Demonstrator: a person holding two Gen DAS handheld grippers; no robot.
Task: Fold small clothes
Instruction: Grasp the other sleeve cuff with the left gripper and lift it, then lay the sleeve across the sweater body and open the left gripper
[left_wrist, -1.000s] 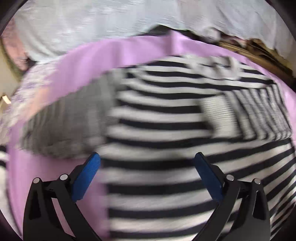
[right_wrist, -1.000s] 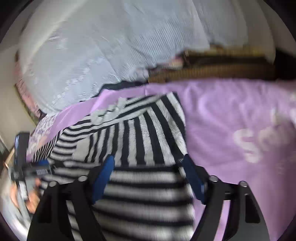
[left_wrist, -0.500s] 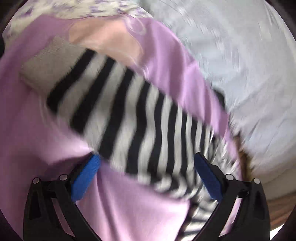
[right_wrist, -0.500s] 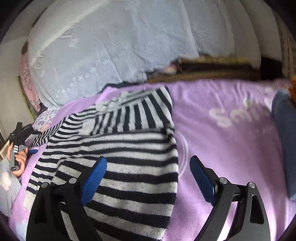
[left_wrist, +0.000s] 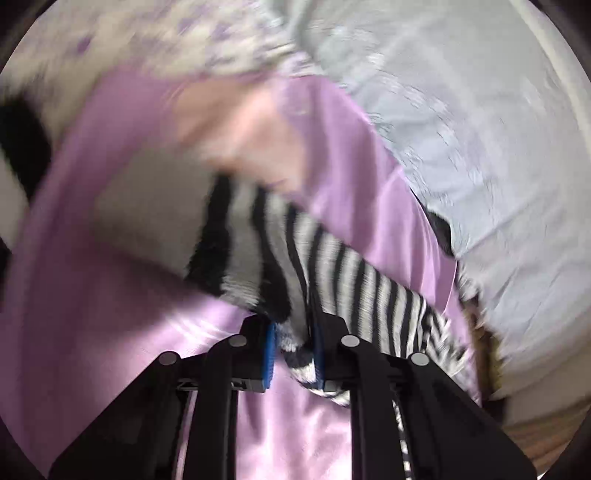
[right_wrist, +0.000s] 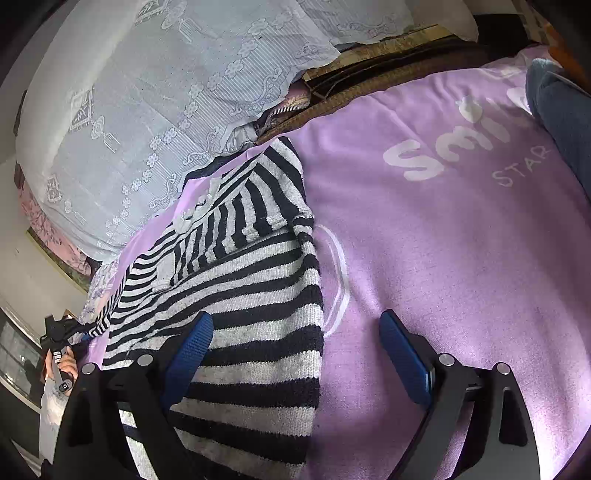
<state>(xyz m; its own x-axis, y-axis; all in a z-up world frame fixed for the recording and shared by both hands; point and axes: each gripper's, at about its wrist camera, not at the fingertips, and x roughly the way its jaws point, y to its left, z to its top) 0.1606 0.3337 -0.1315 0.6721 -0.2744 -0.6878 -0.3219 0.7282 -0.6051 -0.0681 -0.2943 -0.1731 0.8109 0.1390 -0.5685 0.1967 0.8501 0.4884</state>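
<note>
A black-and-white striped knit sweater (right_wrist: 251, 295) lies on a purple blanket (right_wrist: 461, 240), its right sleeve folded across the body. My left gripper (left_wrist: 293, 349) is shut on the sweater's left sleeve (left_wrist: 332, 266), which stretches away from the jaws; this view is blurred. My right gripper (right_wrist: 295, 339) is open and empty, hovering over the sweater's right edge, one finger above the stripes and the other above bare blanket. The left gripper also shows small in the right wrist view (right_wrist: 61, 332), held by a hand at the far left.
A pale lace-patterned cover (right_wrist: 166, 92) is heaped behind the blanket. A dark blue garment (right_wrist: 561, 107) lies at the blanket's far right. A brown woven edge (right_wrist: 369, 70) runs behind the blanket. White "smile STAR" lettering (right_wrist: 461, 147) marks the blanket.
My left gripper has closed on the striped sleeve, where it was open half a second ago. My right gripper has drawn back a little and stays open.
</note>
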